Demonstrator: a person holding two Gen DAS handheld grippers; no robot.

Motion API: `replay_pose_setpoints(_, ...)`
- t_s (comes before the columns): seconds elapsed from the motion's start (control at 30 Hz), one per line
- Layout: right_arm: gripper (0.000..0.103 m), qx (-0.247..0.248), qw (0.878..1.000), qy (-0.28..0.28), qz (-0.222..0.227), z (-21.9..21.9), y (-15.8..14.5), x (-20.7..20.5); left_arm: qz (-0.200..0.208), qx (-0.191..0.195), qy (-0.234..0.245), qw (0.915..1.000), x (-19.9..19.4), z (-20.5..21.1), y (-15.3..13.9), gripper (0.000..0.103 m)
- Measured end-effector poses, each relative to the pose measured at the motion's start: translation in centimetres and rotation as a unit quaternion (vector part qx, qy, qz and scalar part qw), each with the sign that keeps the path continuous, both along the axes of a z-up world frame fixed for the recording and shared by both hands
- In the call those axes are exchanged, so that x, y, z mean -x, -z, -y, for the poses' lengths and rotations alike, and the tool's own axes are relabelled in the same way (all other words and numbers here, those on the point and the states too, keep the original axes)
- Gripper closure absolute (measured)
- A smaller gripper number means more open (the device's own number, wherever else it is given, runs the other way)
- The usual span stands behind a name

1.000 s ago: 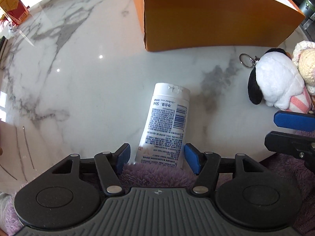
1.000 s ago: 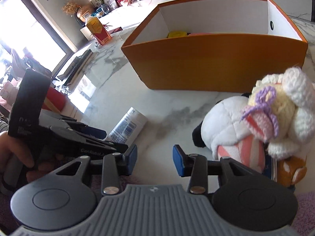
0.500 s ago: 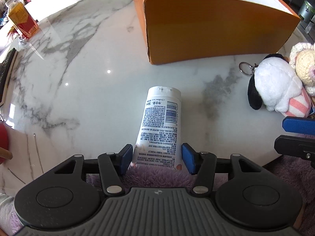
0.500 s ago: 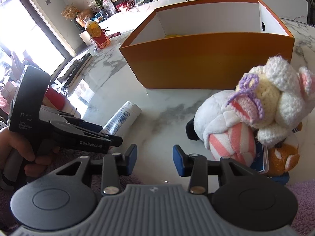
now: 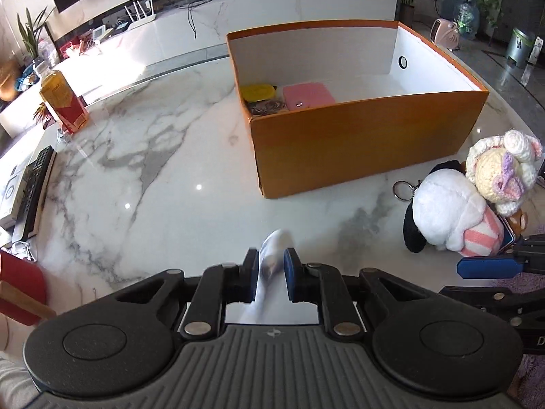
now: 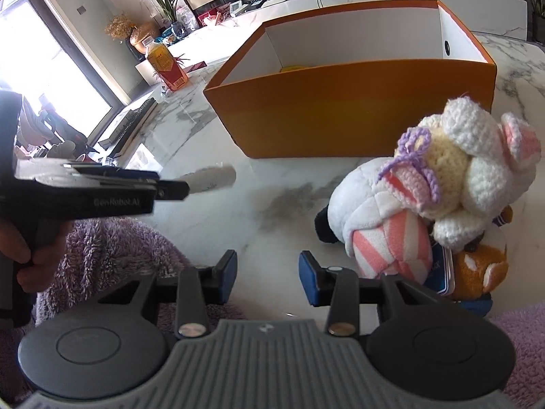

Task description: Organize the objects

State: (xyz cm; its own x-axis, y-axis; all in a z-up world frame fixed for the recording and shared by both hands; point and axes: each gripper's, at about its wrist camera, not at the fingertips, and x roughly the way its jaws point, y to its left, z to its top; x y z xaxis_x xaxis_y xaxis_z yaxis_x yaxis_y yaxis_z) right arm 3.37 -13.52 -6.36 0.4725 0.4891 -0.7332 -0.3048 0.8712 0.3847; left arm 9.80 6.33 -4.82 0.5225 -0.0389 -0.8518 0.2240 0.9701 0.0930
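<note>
Left gripper closing on the white tube, lifting it clear for the orange box ahead; right gripper half-open, empty.

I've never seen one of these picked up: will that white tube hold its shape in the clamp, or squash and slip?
Probably squashes somewhat: the left hand-held gripper is closing on the white tube near its flat end, and the blue pads stand close together. It looks light, since it sticks out clear of the marble table. Its smooth skin might slip.
</note>
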Motion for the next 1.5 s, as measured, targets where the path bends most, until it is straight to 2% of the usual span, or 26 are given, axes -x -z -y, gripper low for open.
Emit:
replay_pose_setpoints(0.17,0.06,-0.003,1.0,0.003,0.006,0.3,-0.4,0.2,-0.012,-0.009,0.035,0.9993,-0.1,1.4,-0.5,0.097)
replay_pose_setpoints(0.27,0.06,-0.006,1.0,0.007,0.005,0.8,-0.3,0.2,-0.026,0.02,0.033,0.9989,0.4,1.0,-0.3,0.097)
replay_pose_setpoints(0.37,0.06,-0.005,1.0,0.006,-0.002,0.9,0.1,0.0,-0.032,0.035,0.043,0.9979,1.3,0.8,-0.2,0.09)
replay_pose_setpoints(0.43,0.061,-0.008,1.0,-0.003,-0.008,0.5,0.5,0.0,-0.033,0.026,0.067,0.9969,2.0,1.3,0.0,0.086)
replay_pose_setpoints(0.47,0.066,-0.01,1.0,-0.008,-0.011,0.3,0.6,0.0,-0.033,0.018,0.078,0.9962,2.3,1.5,0.1,0.084)
replay_pose_setpoints(0.53,0.068,-0.012,1.0,-0.018,-0.017,-0.3,1.1,-0.1,-0.039,-0.001,0.097,0.9946,2.7,1.9,0.6,0.074)
replay_pose_setpoints(0.6,0.068,-0.02,0.999,-0.02,-0.025,-0.7,1.5,-0.4,-0.046,-0.022,0.097,0.994,2.6,2.0,1.1,0.067)
replay_pose_setpoints(0.7,0.068,-0.038,0.998,-0.025,-0.041,-1.3,2.3,-0.8,-0.06,-0.041,0.07,0.9949,1.8,1.0,1.9,0.067)
replay_pose_setpoints(0.8,0.067,-0.043,0.998,-0.027,-0.047,-2.1,3.0,-1.2,-0.08,-0.032,0.046,0.9952,1.0,-0.8,2.5,0.067)
replay_pose_setpoints(0.87,0.067,-0.043,0.997,-0.028,-0.053,-2.6,3.6,-1.6,-0.097,-0.023,0.024,0.9947,0.6,-1.8,3.2,0.071)
replay_pose_setpoints(0.9,0.067,-0.043,0.997,-0.027,-0.056,-2.8,3.9,-1.8,-0.1,-0.02,0.015,0.9947,0.5,-2.2,3.4,0.079)
replay_pose_setpoints(1.03,0.067,-0.039,0.997,-0.03,-0.064,-3.7,4.8,-2.5,-0.102,-0.007,0.009,0.9947,0.4,-3.0,4.0,0.089)
replay_pose_setpoints(1.13,0.067,-0.034,0.997,-0.031,-0.07,-4.1,5.4,-2.8,-0.104,-0.014,0.008,0.9944,0.2,-3.2,4.6,0.096)
replay_pose_setpoints(1.33,0.068,-0.051,0.995,-0.037,-0.075,-4.7,6.0,-3.4,-0.106,0.003,0.011,0.9943,-0.2,-3.9,4.7,0.099)
replay_pose_setpoints(1.43,0.067,-0.066,0.994,-0.035,-0.083,-5.0,6.2,-3.7,-0.113,-0.012,0.006,0.9936,-0.2,-4.0,5.2,0.102)
replay_pose_setpoints(1.47,0.069,-0.07,0.993,-0.033,-0.087,-4.9,6.2,-3.7,-0.121,-0.017,0.002,0.9925,-0.2,-4.1,5.8,0.103)
replay_pose_setpoints(1.5,0.076,-0.072,0.993,-0.029,-0.089,-4.9,6.2,-3.7,-0.129,-0.009,0.001,0.9916,-0.1,-4.4,6.2,0.102)
